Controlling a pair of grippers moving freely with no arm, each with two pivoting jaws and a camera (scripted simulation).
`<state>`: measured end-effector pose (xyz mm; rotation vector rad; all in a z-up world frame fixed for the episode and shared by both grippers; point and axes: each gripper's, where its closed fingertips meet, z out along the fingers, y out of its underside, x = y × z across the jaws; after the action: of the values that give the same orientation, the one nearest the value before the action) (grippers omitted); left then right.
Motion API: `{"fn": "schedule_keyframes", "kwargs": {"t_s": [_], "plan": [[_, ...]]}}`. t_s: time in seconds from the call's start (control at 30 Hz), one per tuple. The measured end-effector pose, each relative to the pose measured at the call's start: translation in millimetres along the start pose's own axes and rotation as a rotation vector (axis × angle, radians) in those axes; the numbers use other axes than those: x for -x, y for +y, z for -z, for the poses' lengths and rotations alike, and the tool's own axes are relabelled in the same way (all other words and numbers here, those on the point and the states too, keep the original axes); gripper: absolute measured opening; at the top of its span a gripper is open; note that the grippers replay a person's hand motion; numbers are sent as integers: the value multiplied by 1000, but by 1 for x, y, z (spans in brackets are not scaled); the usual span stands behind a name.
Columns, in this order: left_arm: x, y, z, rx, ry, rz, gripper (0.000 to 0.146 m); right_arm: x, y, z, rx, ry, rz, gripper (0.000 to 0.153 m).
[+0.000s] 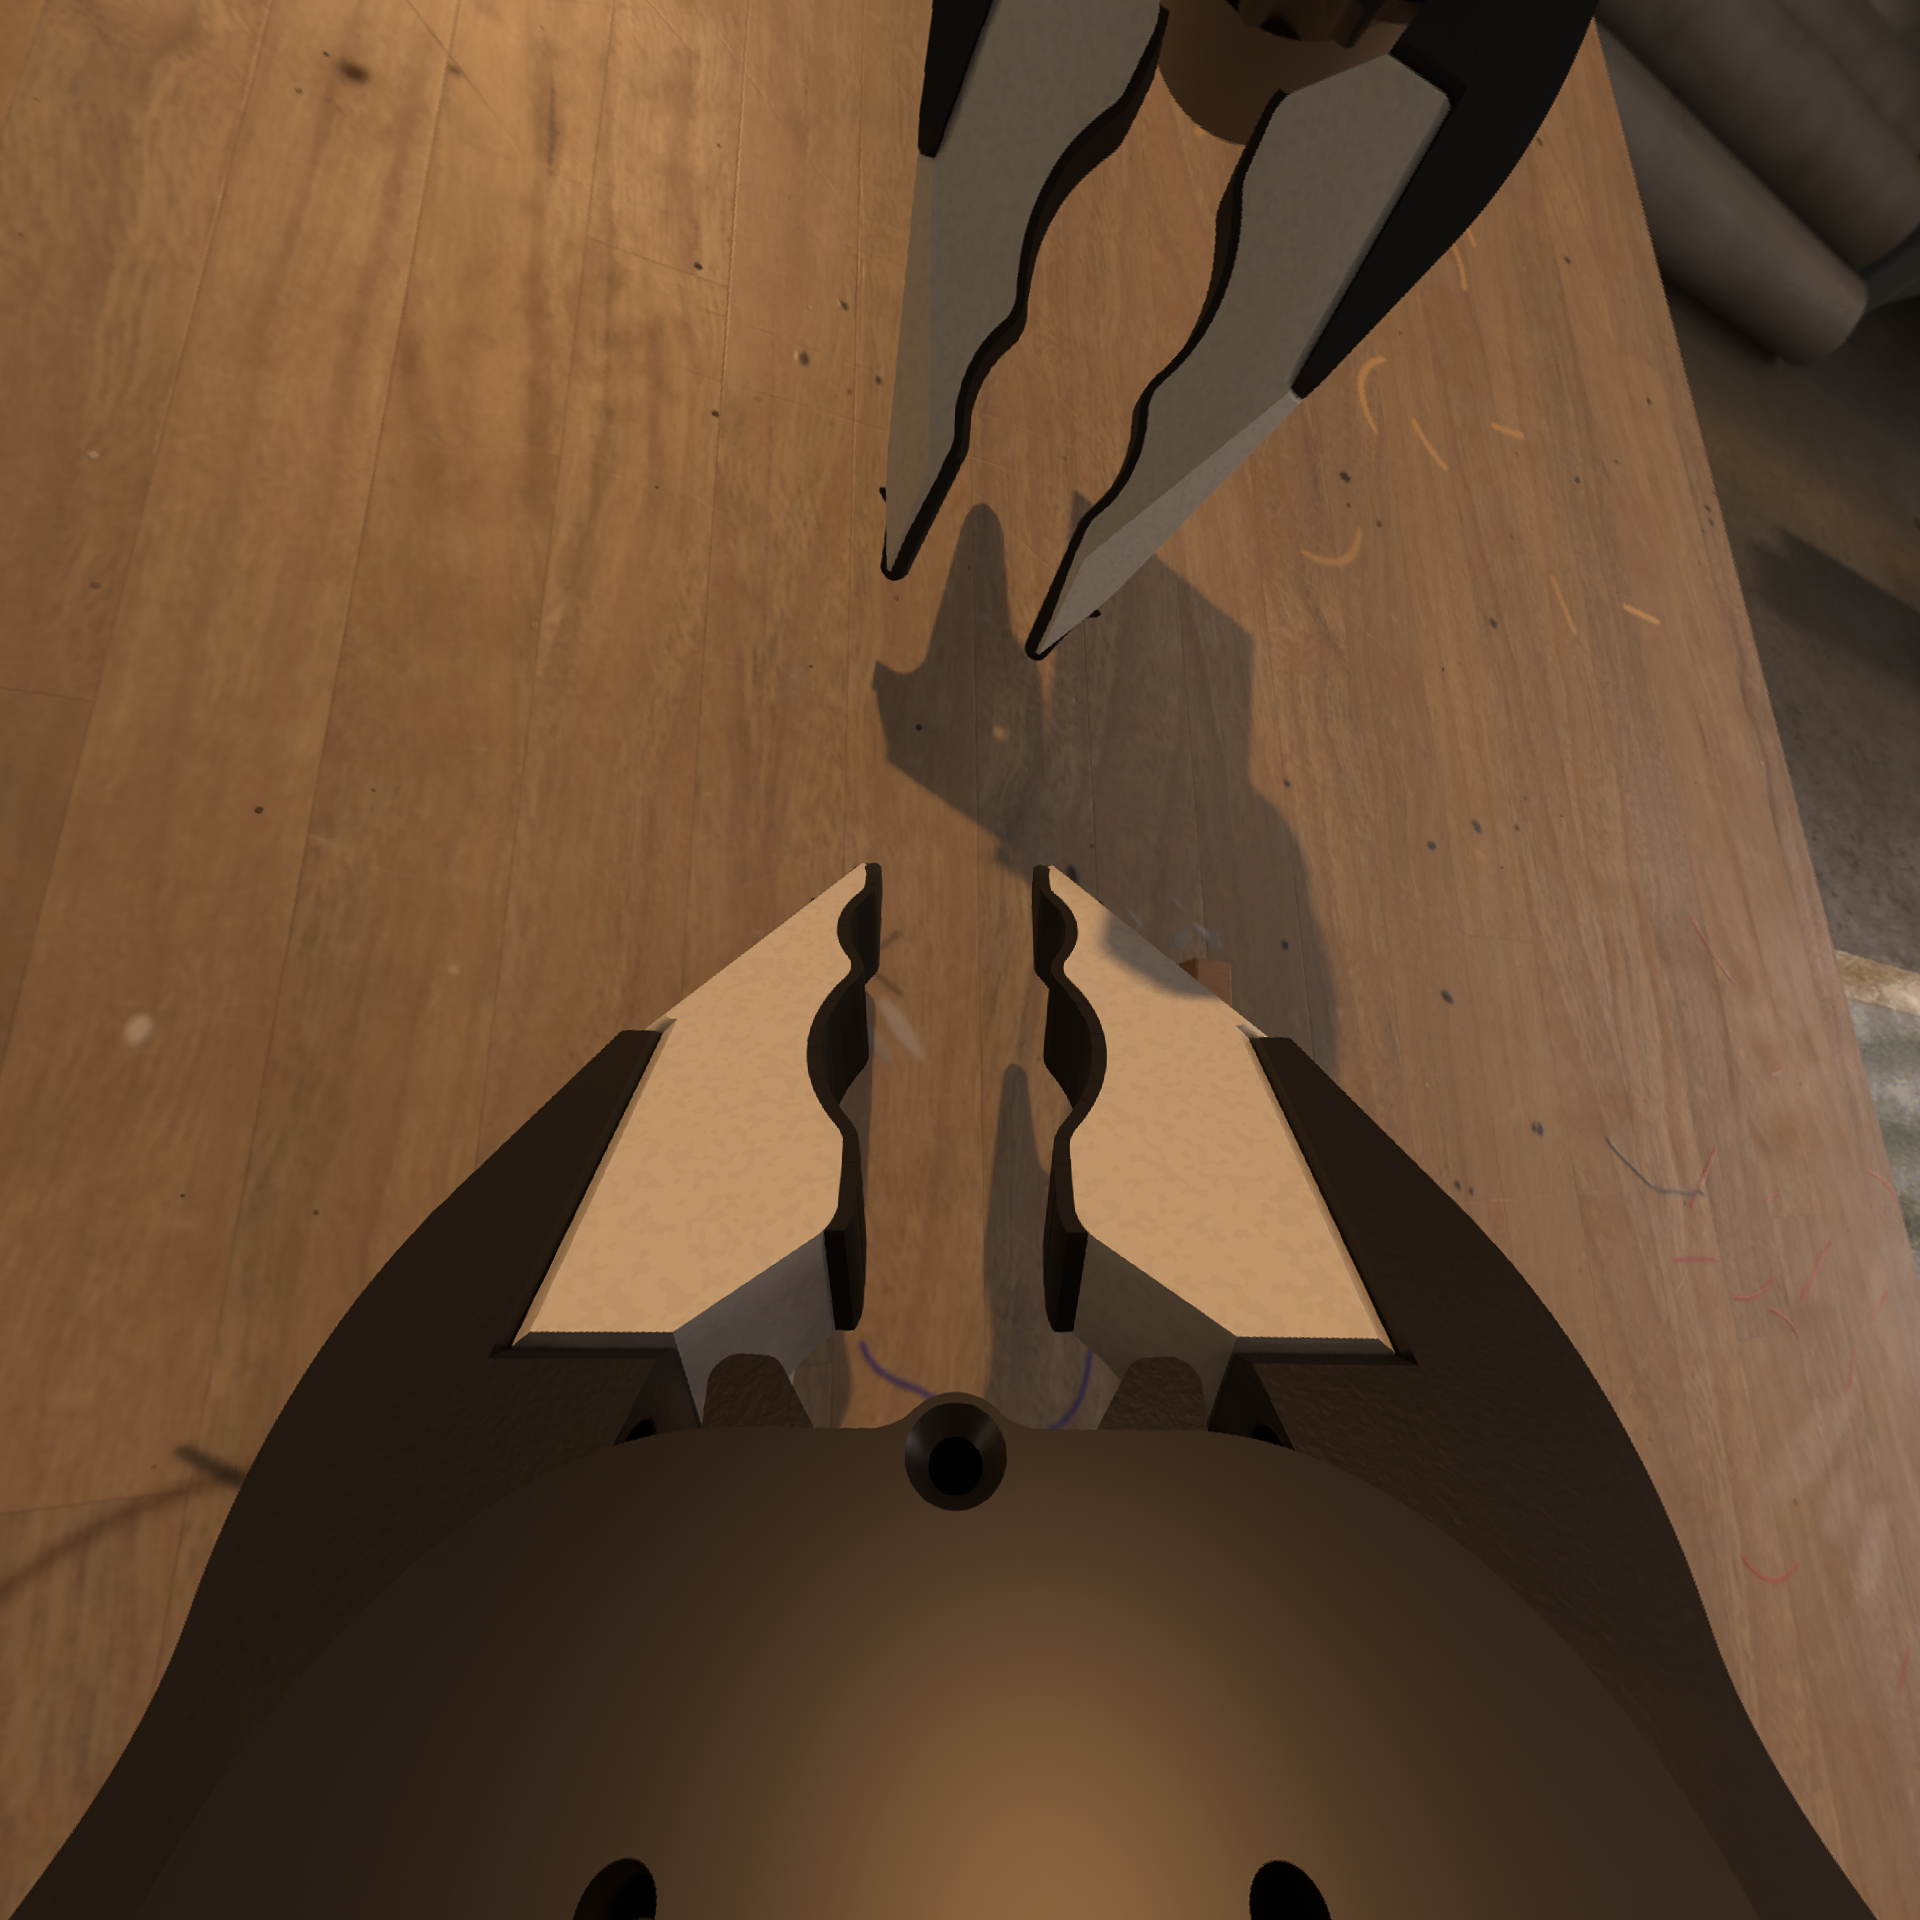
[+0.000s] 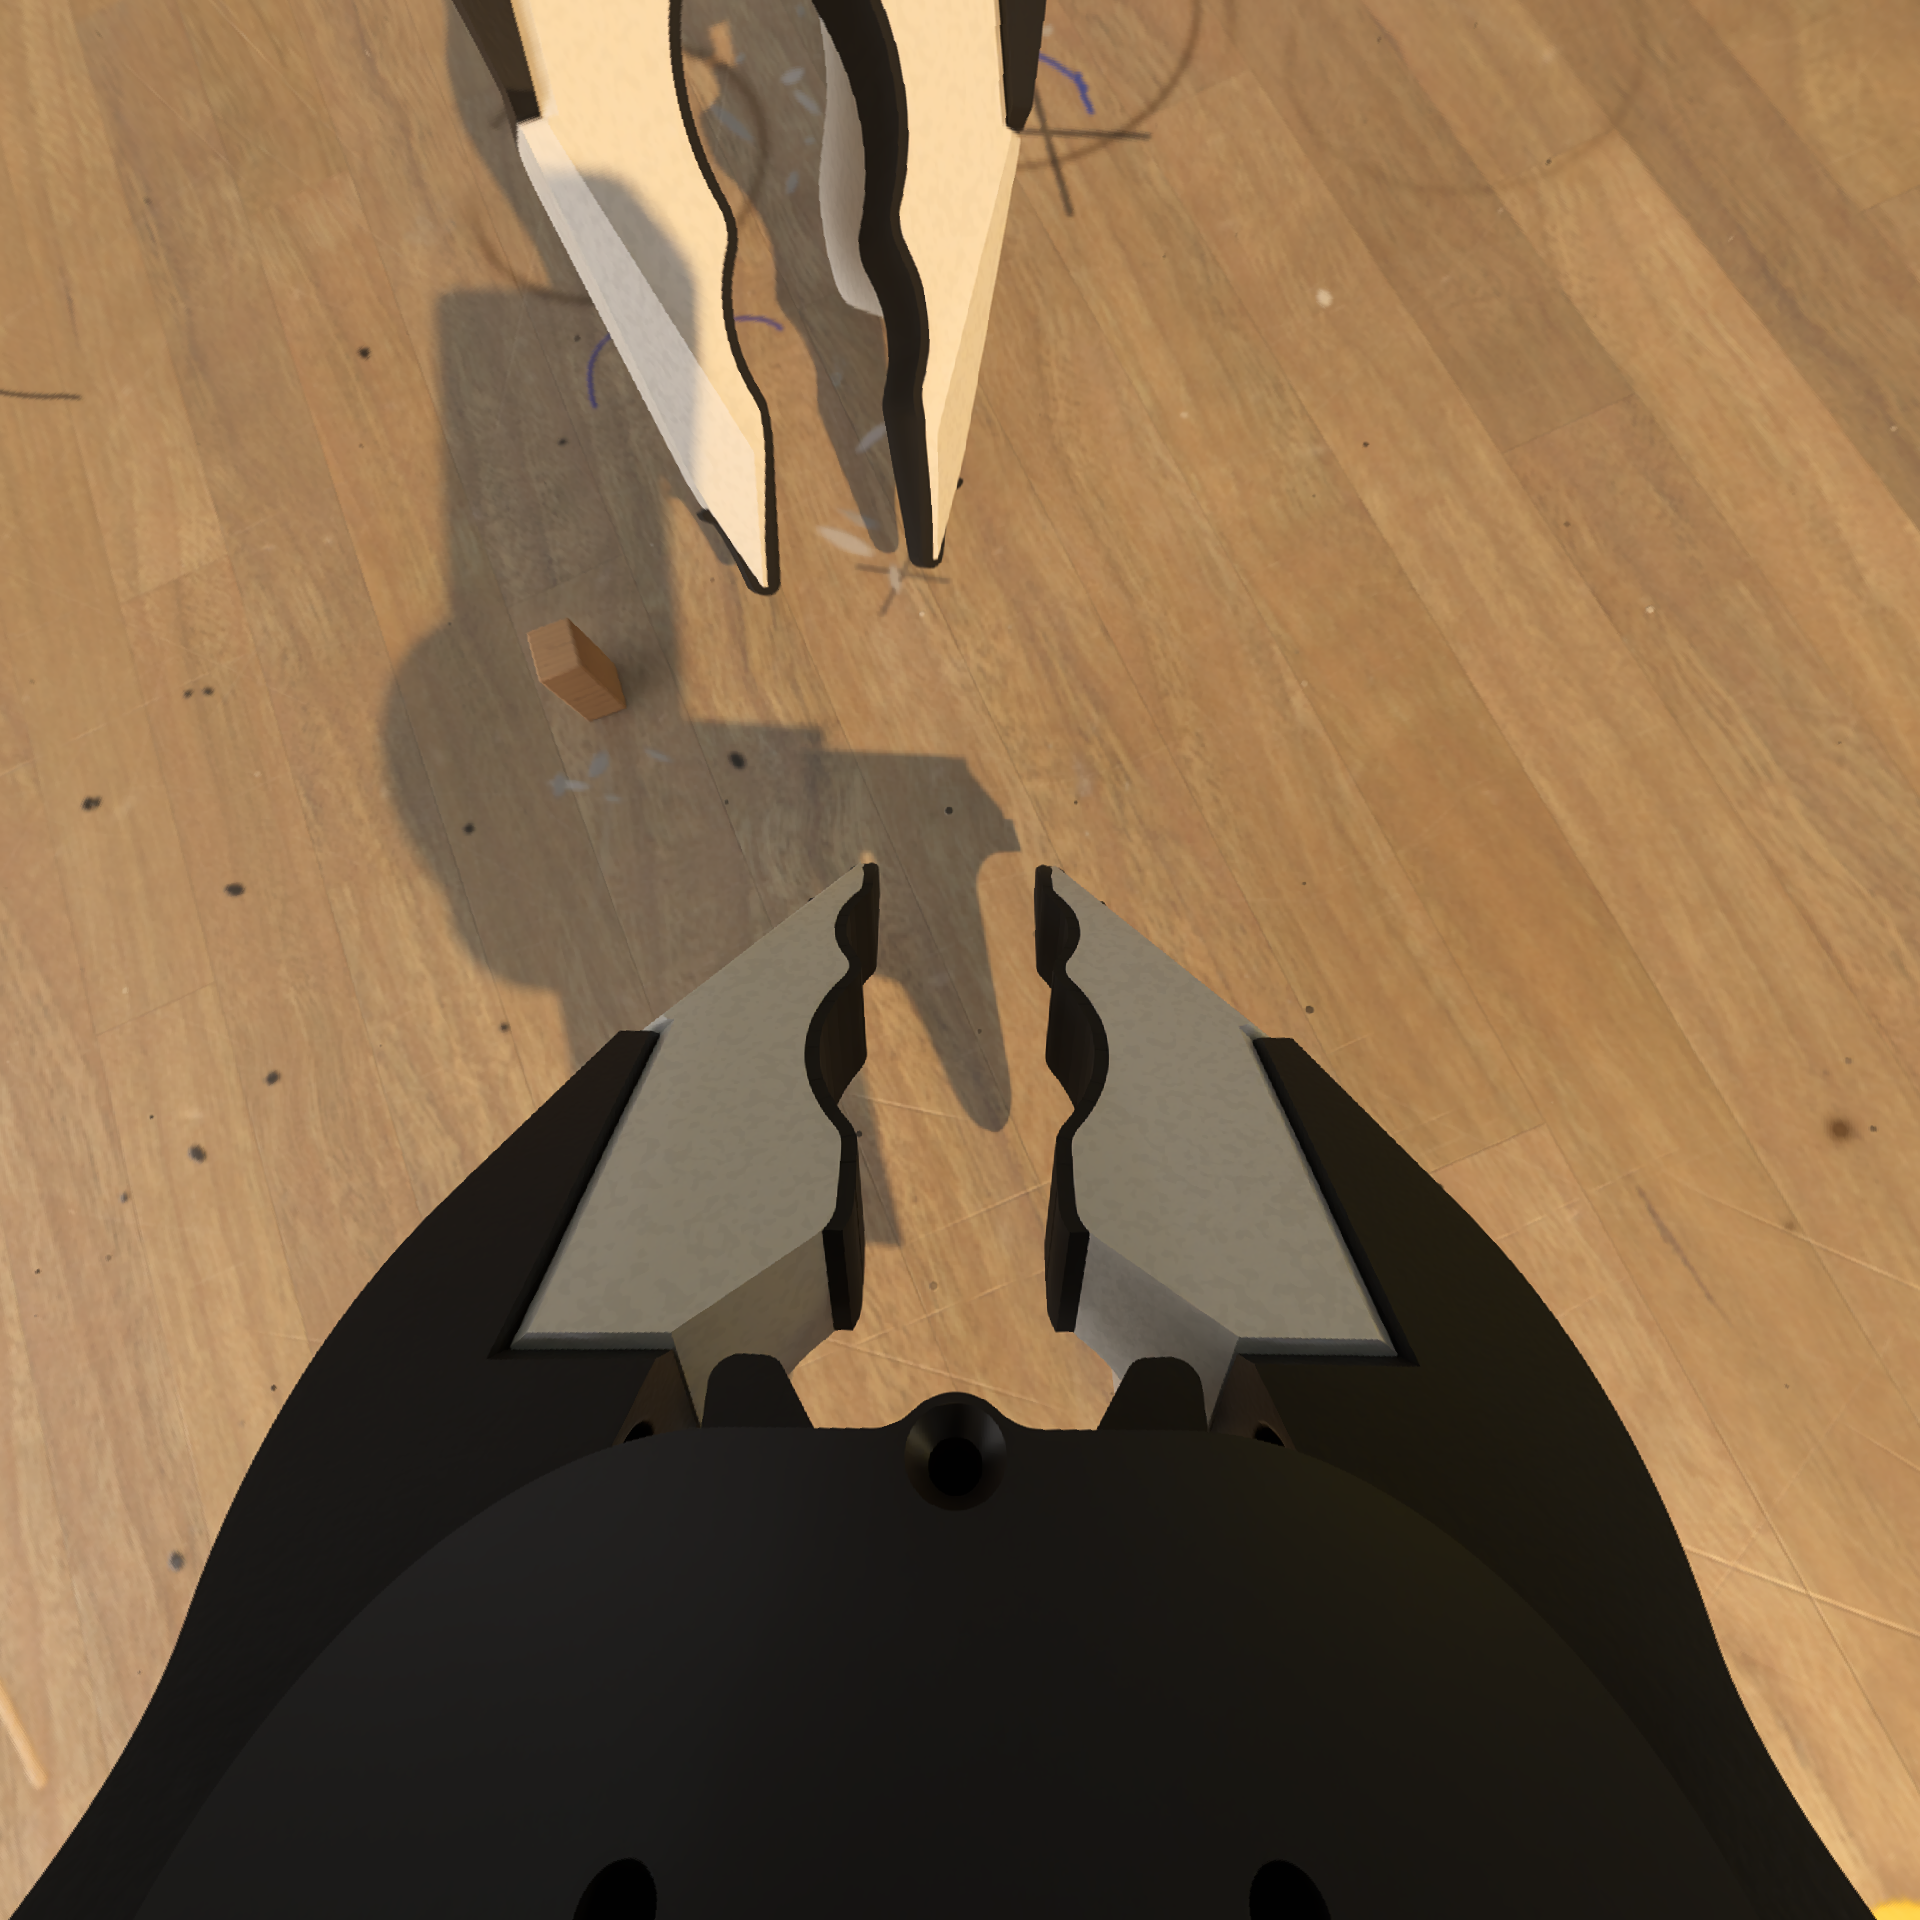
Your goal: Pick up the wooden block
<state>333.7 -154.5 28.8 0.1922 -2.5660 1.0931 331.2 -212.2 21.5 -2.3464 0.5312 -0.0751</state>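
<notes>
The wooden block [image 2: 575, 670] is a small brown piece that lies on the wooden table [image 2: 1455, 623], in shadow. In the right wrist view it sits ahead and to the left of my right gripper [image 2: 956, 873], which is open and empty above the table. My left gripper [image 2: 844, 574] points down just right of and beyond the block, open and empty. In the left wrist view my left gripper [image 1: 956, 873] is open. Only a sliver of the block [image 1: 1210, 971] shows behind its right finger. The right gripper [image 1: 966, 611] hangs opposite, open.
The table's edge [image 1: 1766, 727] runs down the right side of the left wrist view. Beyond it lie a grey upholstered shape [image 1: 1766, 229] and a rug-like floor [image 1: 1881, 1039]. Small coloured scribbles and dark specks mark the tabletop.
</notes>
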Motion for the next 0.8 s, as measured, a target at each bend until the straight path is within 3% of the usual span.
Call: {"fn": "schedule_keyframes", "kwargs": {"t_s": [0.2, 0.47, 0.8], "plan": [[0, 2, 1, 3, 6, 8, 29, 7, 0, -6, 12, -15, -2, 29], [-2, 1, 15, -13, 10, -9, 28, -4, 7, 19, -43, 39, -50, 30], [-3, 0, -5, 30, -30, -1, 32, 7, 2, -4, -19, -8, 2, 30]]}}
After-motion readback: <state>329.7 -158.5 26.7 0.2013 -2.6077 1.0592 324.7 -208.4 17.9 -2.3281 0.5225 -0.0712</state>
